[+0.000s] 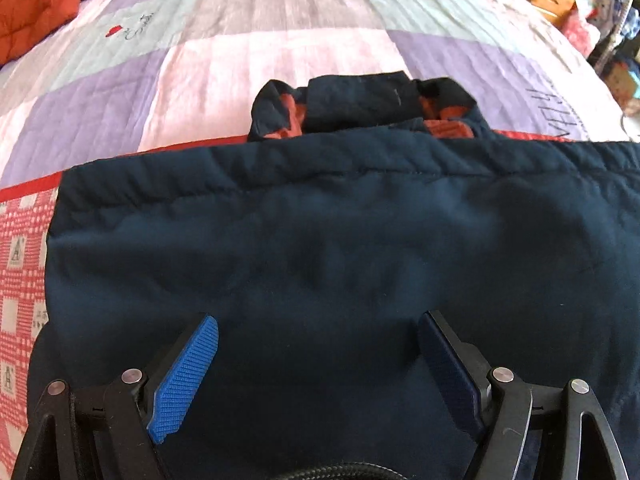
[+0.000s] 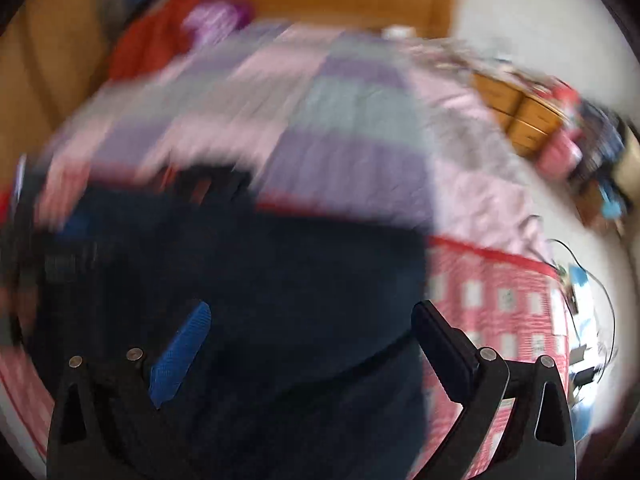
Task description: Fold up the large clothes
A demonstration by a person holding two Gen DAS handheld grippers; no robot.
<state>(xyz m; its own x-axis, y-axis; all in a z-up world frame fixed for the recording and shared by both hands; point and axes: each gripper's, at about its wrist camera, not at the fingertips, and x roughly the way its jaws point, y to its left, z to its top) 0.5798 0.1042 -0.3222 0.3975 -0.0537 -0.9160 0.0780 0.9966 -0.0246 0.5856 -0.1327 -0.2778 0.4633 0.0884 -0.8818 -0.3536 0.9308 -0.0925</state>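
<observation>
Left wrist: navy jacket lies crosswise, collar far side

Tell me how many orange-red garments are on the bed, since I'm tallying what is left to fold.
1 for certain: an orange-red quilted garment bunched at the bed's far left corner. The navy jacket under both tongs only shows orange lining. More may lie out of view.

Jacket: dark navy, plain; collar area shows orange-red lining w/ black. Bedspread: patchwork blocks of lilac, pale pink, mint-grey; small red heart + dark script on one block. Sheet under it: red/white check w/ small dotted squares, solid red edge band. Puffy coat top-left: rust-orange, quilted. Left gripper pads: blue ribbed, black frame. Drawers: amber wood.
</observation>
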